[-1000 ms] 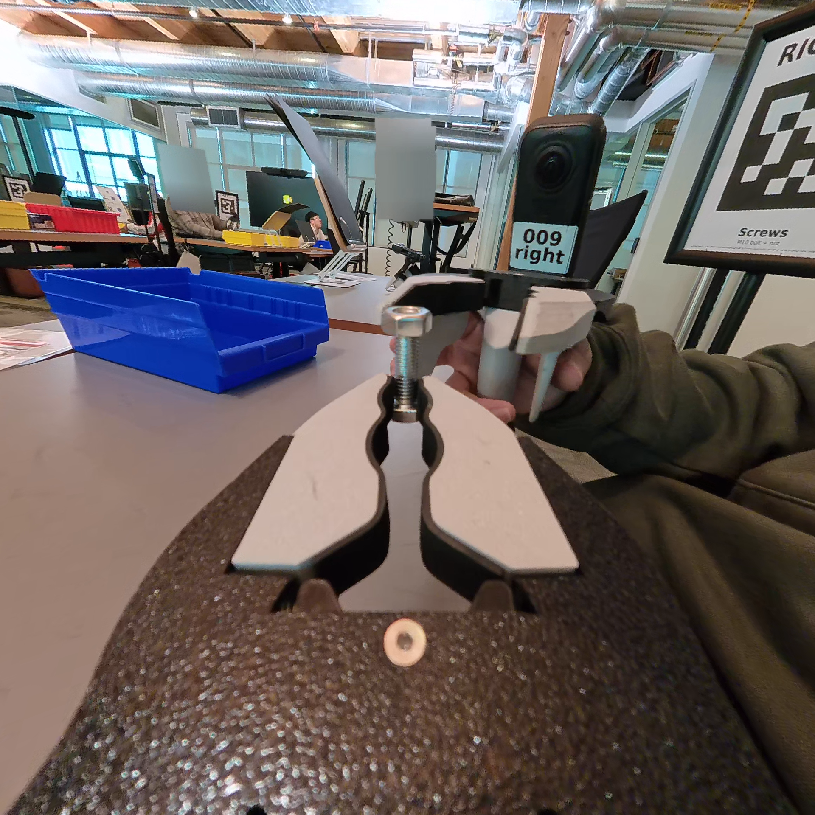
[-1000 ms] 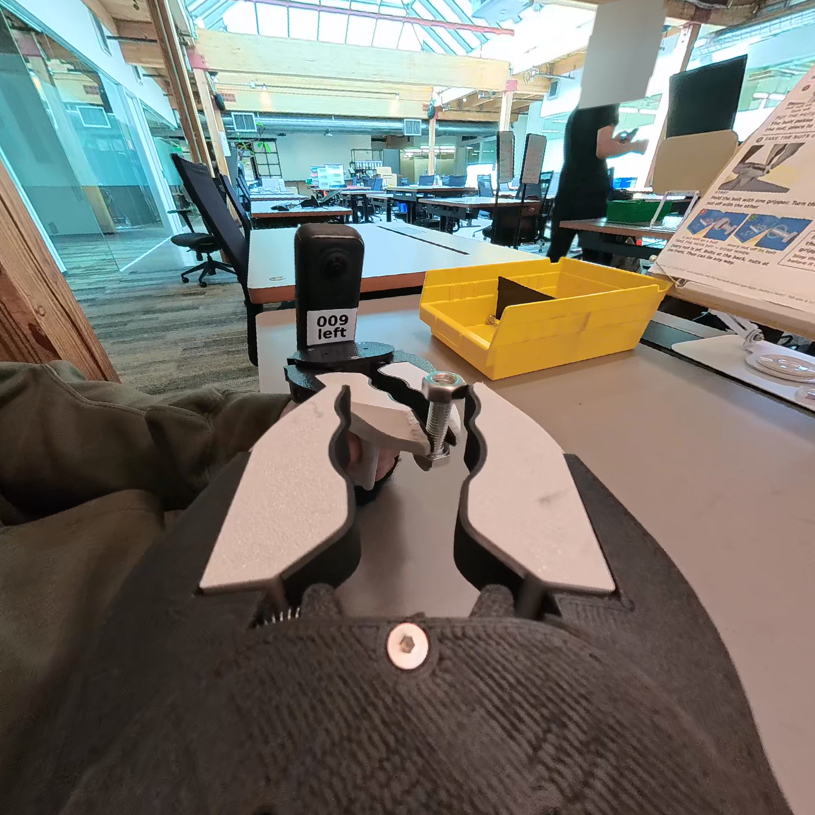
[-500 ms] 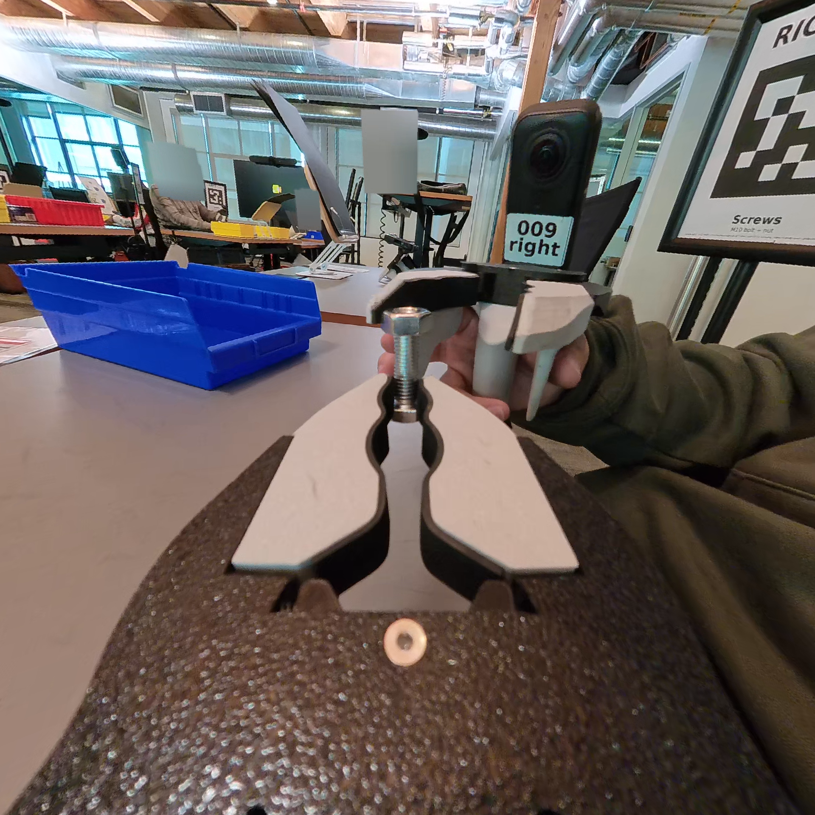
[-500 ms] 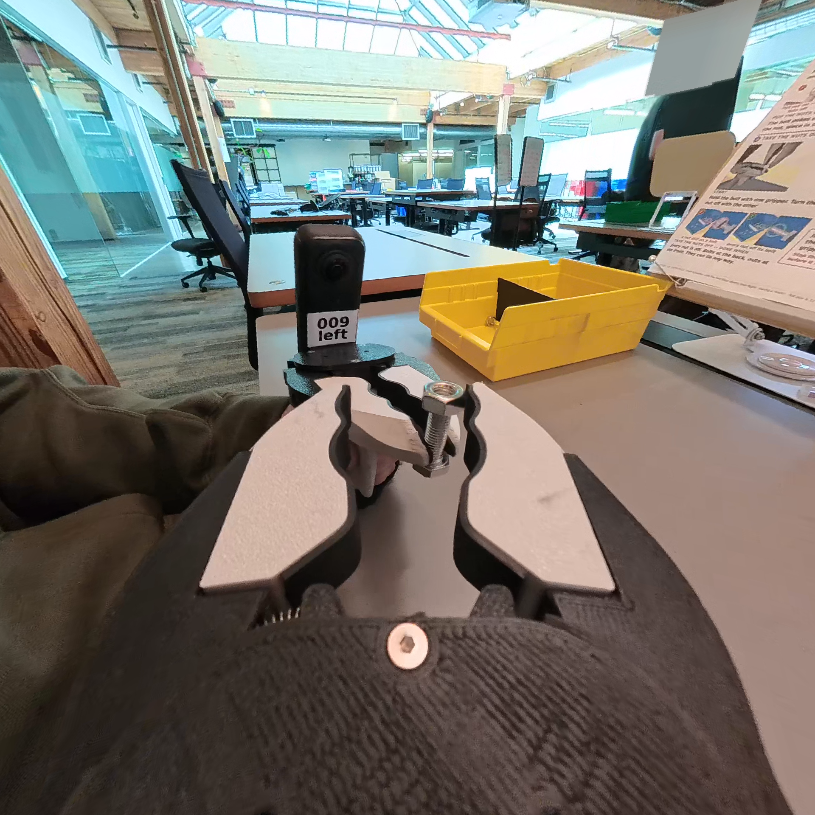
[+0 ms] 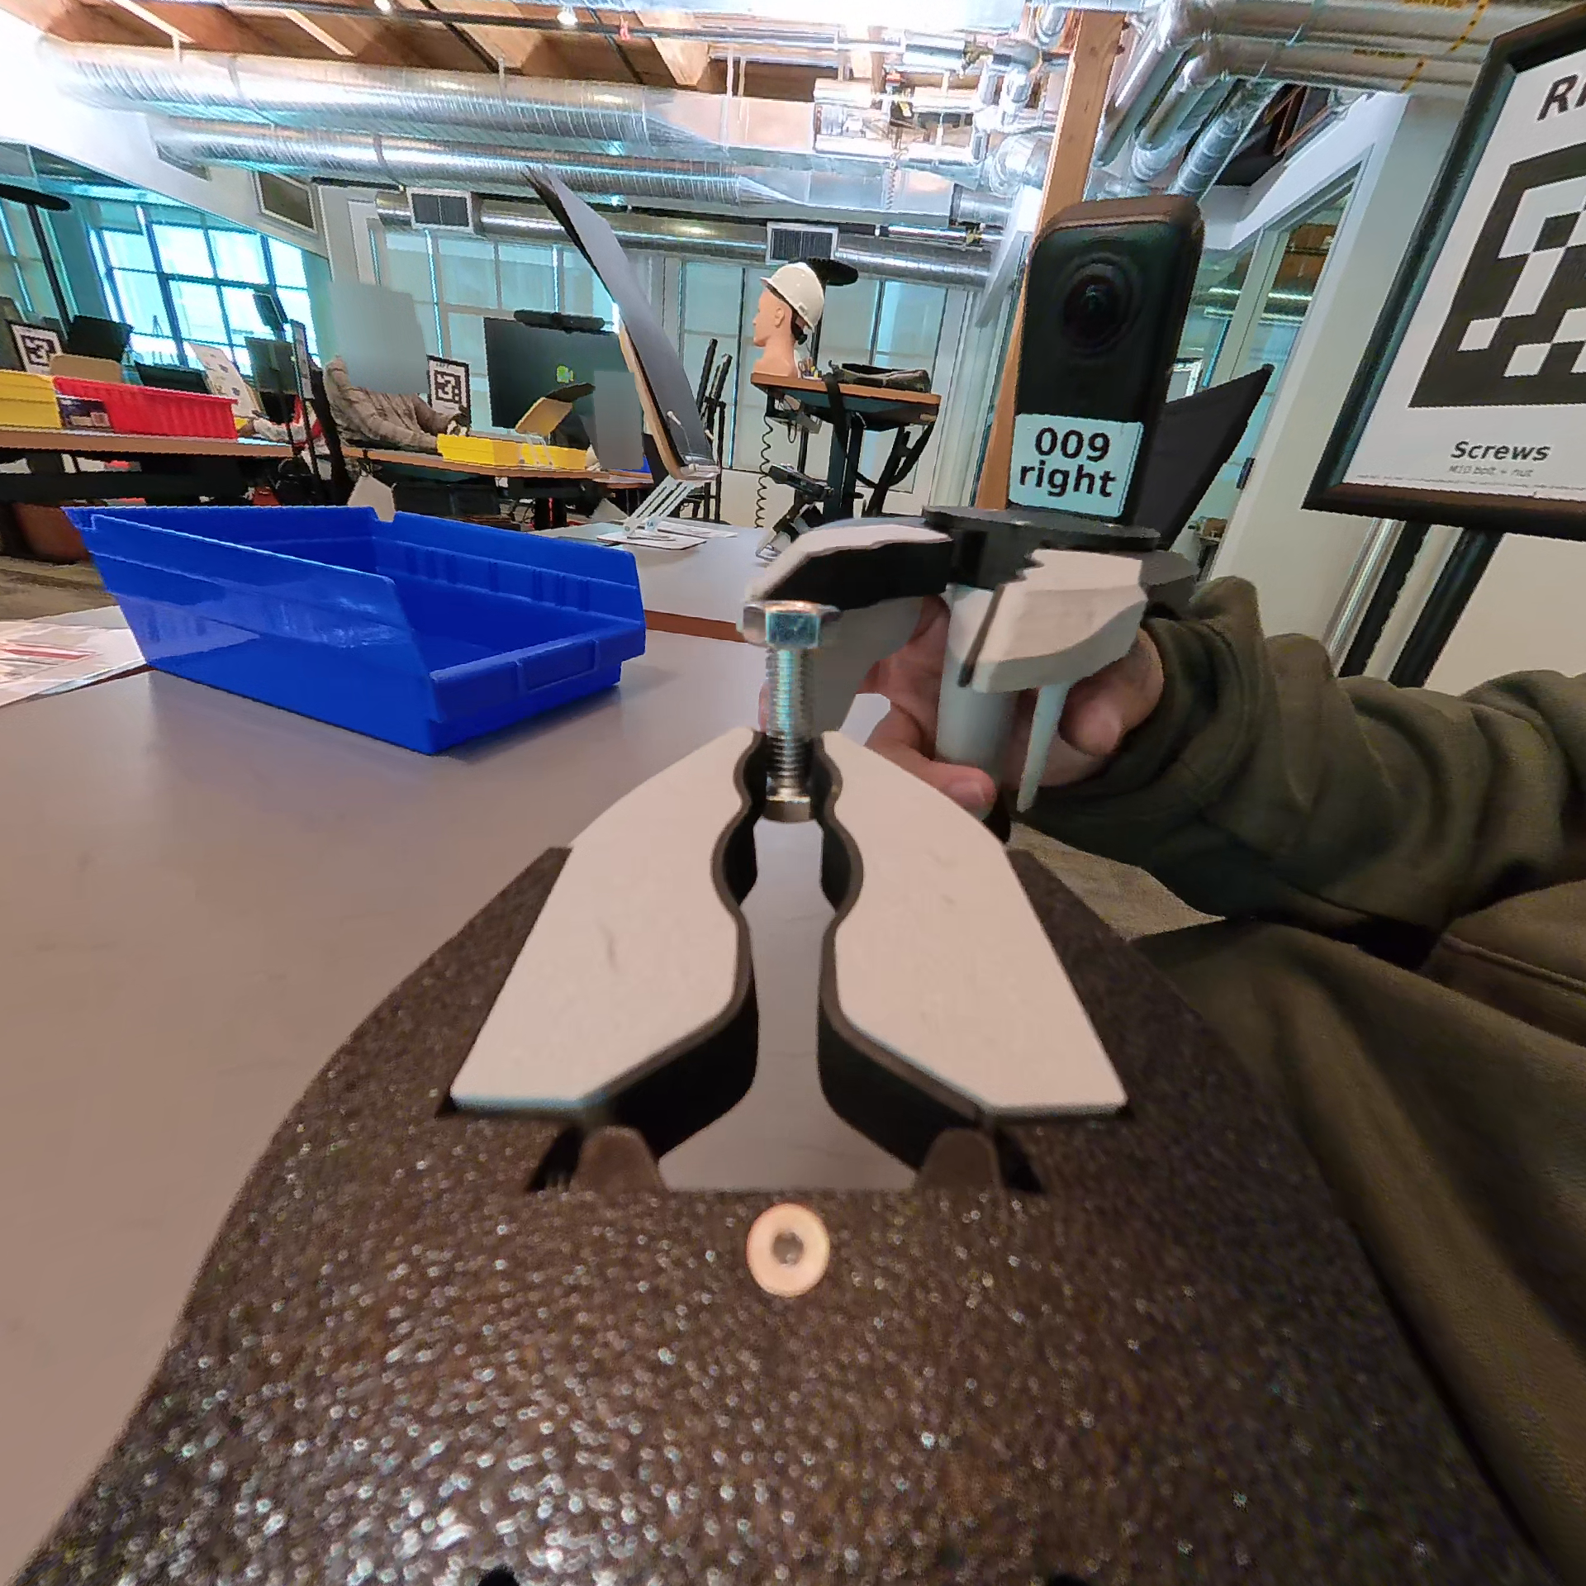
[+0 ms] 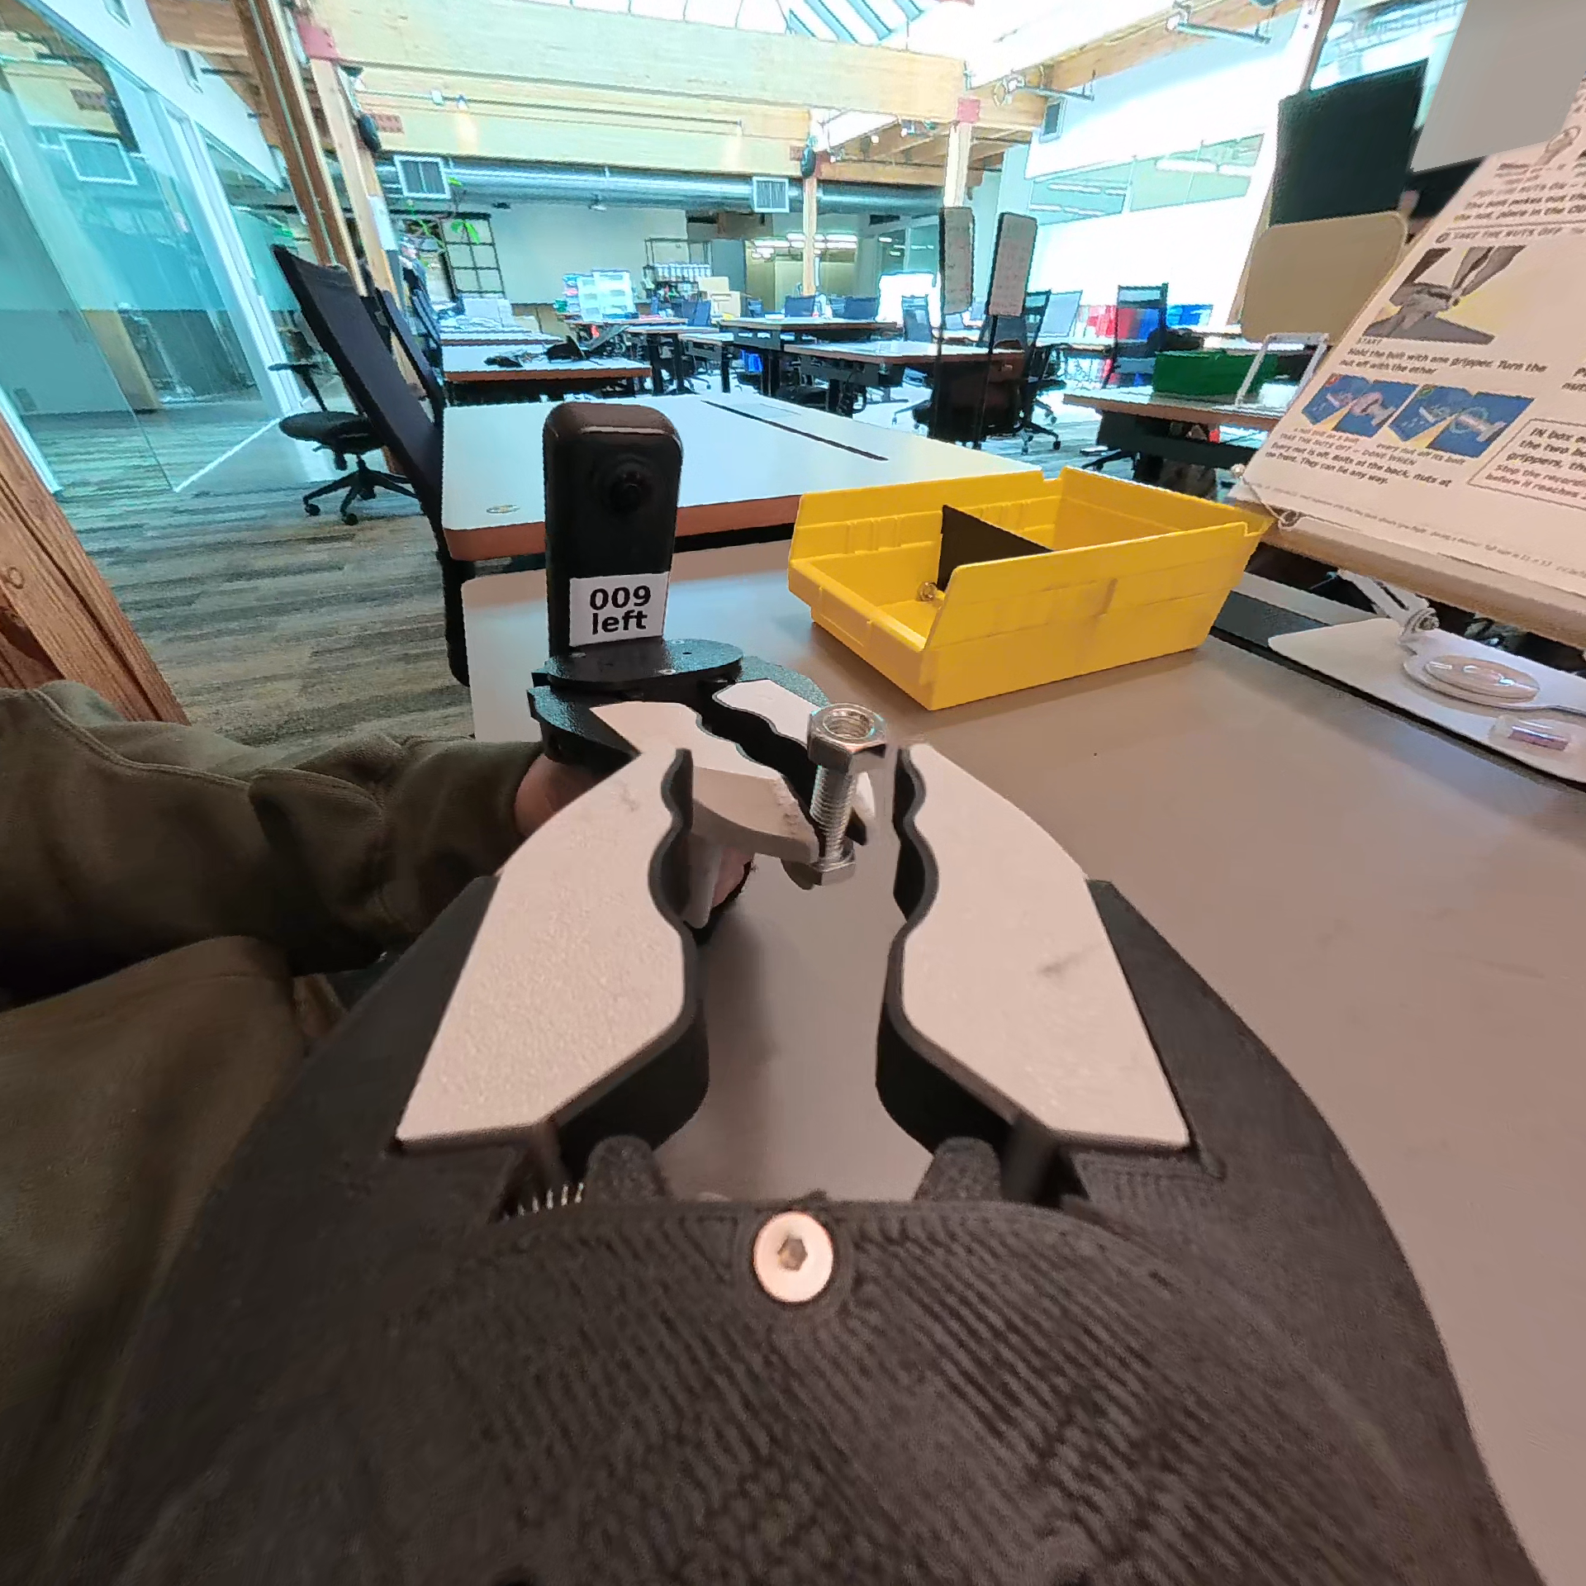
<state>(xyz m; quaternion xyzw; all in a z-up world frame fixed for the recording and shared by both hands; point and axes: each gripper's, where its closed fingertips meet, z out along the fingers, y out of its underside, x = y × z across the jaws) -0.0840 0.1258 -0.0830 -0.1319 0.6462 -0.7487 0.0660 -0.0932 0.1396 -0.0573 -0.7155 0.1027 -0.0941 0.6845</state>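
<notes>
A silver bolt [image 5: 788, 695] stands upright with a hex nut [image 5: 789, 624] on its top end. My left gripper [image 5: 788, 759] is shut on the bolt's lower end, just above the grey table [image 5: 257, 858]. My right gripper [image 6: 794, 764] is open, with the nut [image 6: 845, 729] between its fingertips and closer to the right finger [image 6: 1013, 927]. I cannot tell whether it touches the nut. In the left wrist view the right gripper [image 5: 858, 639] sits at nut height, held by a hand in an olive sleeve. The left gripper [image 6: 828, 850] also shows in the right wrist view.
A blue bin [image 5: 360, 618] stands on the table to the far left. A yellow bin [image 6: 1013, 601] with a black divider stands ahead of the right gripper. An instruction sheet on a stand [image 6: 1442, 412] and a framed marker sign [image 5: 1502, 300] stand at the right. Left and right tips are no more than a few centimetres apart.
The right gripper has shifted slightly toward the nut. Its jaws stay open. The left gripper stays shut on the bolt.
</notes>
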